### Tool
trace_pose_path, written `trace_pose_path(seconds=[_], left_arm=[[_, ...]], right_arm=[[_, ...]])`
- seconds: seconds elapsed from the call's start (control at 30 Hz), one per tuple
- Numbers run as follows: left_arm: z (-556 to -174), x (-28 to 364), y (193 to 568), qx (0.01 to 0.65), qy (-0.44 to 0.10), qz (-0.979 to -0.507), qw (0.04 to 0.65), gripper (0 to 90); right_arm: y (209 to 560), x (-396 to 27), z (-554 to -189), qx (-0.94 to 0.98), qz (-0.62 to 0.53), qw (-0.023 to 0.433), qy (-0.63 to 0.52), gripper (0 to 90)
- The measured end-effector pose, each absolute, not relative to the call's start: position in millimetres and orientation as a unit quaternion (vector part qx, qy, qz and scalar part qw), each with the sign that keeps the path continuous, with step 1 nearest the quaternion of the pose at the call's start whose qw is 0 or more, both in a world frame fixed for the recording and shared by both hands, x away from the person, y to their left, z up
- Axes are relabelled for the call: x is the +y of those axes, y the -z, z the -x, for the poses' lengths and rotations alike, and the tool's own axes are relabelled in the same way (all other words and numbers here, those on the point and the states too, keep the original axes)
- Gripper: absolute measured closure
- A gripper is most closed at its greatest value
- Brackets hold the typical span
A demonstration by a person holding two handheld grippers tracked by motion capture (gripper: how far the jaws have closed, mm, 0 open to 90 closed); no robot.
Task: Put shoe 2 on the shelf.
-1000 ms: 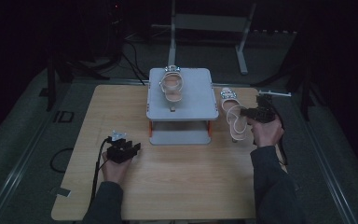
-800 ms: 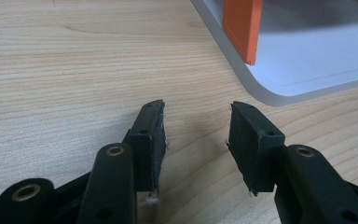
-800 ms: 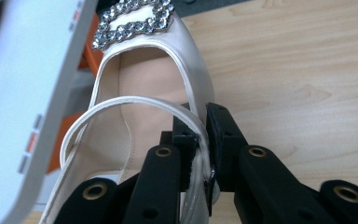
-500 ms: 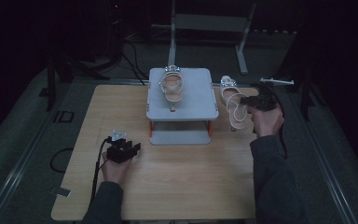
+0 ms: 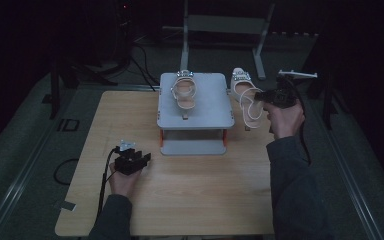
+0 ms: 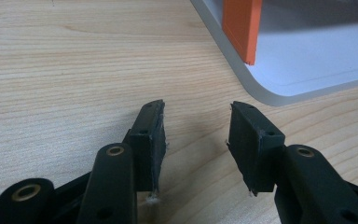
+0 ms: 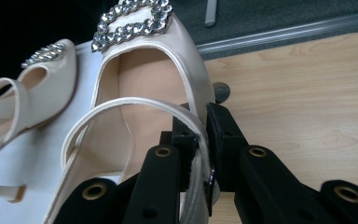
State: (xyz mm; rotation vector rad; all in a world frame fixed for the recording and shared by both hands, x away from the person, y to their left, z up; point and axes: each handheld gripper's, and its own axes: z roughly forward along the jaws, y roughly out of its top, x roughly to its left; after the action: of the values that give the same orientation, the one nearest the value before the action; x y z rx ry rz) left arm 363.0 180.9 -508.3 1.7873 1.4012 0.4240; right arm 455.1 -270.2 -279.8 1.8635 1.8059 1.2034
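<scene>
**Right gripper clamping a strapped shoe beside the stand; left gripper resting open on the table**

Item 1, right gripper point(image 7: 204, 140): its jaws are closing on the side strap of a cream shoe point(image 7: 154, 79) with a jewelled buckle at the toe. In the high view this gripper point(image 5: 260, 96) is holding that shoe point(image 5: 247, 100) just off the right edge of the grey stand point(image 5: 205, 112), above the wooden table point(image 5: 190, 200). Whether the shoe is touching the table cannot be told.

Item 2, second shoe point(image 5: 185, 92): it is lying on the top platform of the stand, toe pointing away from the person. In the right gripper view it point(image 7: 42, 79) is showing to the left of the held shoe, on the pale platform.

Item 3, left gripper point(image 6: 196, 140): its jaws are standing apart with nothing between them, pointing at the stand's lower shelf and orange leg point(image 6: 242, 28). In the high view it point(image 5: 132, 161) is sitting low over the table's near left part, well apart from the stand, the person's hand behind it.
</scene>
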Motion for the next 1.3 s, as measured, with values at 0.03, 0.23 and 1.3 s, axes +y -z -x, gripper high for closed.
trace_pose_path(seconds=[0.03, 0.23, 1.3], left_arm=[[-363, 181, 508, 0.555, -0.168, -0.708, 0.404, 55.8], [-363, 181, 508, 0.555, -0.165, -0.708, 0.404, 55.8], [-363, 181, 508, 0.553, -0.163, -0.710, 0.405, 55.8]], right_arm=[[277, -268, -456, 0.627, -0.643, 0.140, -0.417, 82.7], [264, -252, -457, 0.631, -0.634, 0.141, -0.424, 82.6], [246, -184, -484, 0.648, -0.631, 0.136, -0.404, 82.3]])
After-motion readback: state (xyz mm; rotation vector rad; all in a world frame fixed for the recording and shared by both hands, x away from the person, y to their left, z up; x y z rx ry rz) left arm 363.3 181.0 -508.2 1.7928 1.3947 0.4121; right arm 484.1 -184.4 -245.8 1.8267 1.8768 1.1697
